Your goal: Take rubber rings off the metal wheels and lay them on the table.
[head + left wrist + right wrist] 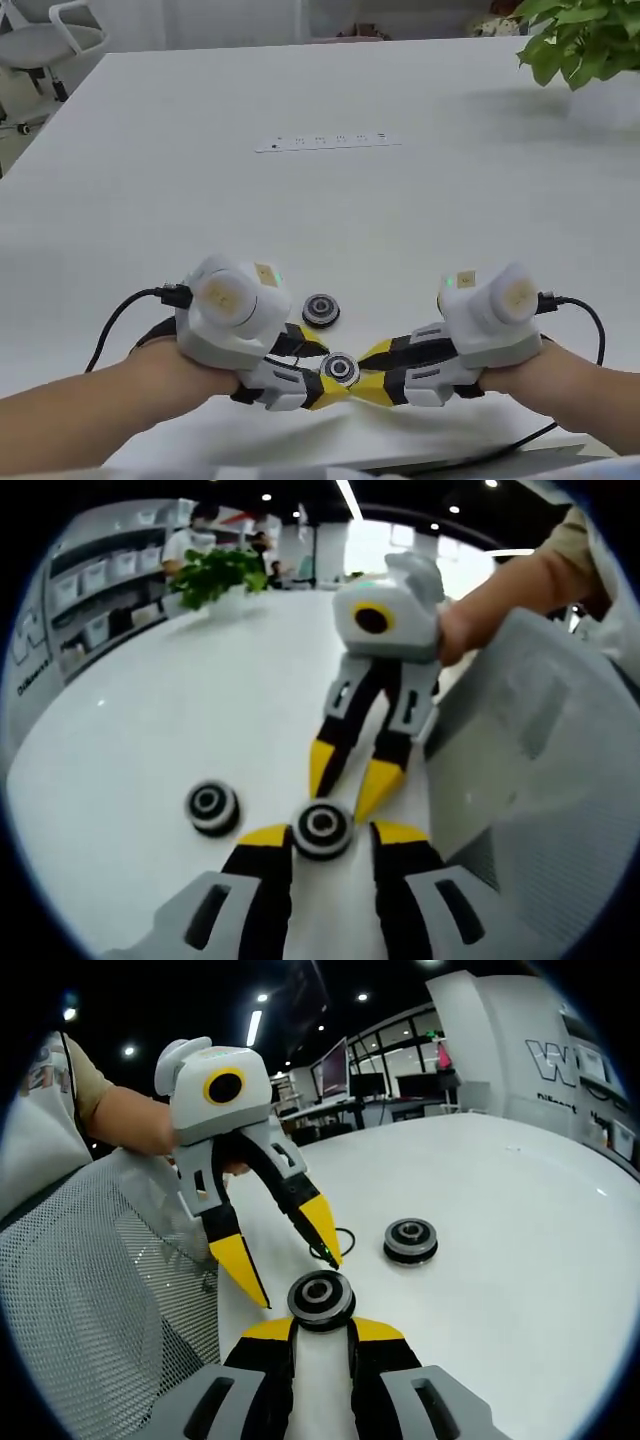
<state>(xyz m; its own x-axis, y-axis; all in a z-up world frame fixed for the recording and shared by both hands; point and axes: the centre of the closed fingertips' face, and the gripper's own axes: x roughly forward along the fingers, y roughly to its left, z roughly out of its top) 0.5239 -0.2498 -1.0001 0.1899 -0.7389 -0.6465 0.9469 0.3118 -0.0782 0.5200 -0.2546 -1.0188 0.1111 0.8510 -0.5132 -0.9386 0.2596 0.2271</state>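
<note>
Yellow-tipped left tongs (pixel 298 1282): spread wide, one tip on either side of a small wheel (pixel 339 369), not clamped on it. Held in the left hand (pixel 165 372), low at the near edge of the desk (pixel 420 220).

Yellow-tipped right tongs (pixel 338 805): facing the left pair nose to nose, tips narrowly parted and right at the wheel's edge. Whether they pinch it or merely touch it cannot be told. Held in the right hand (pixel 525 372).

Wheel: bright metal centre with a dark ring round it, between the two sets of tips. Whether it rests on the desk or hangs just above it cannot be told.

Second wheel (pixel 321 310): same make, dark ring in place, lying flat on the desk just beyond the first, apart from both tongs.

Cables: a black one (pixel 112 325) loops out from the left tongs; another (pixel 590 315) runs from the right.

Desk: white, wide. A socket strip (pixel 328 141) is set into it, well beyond the wheels.

Surroundings: a leafy green plant (pixel 585 40) at the far right corner; a white office chair (pixel 45 40) past the far left corner; a grey mesh chair back (pixel 100 1290) close behind the tongs in both gripper views.
</note>
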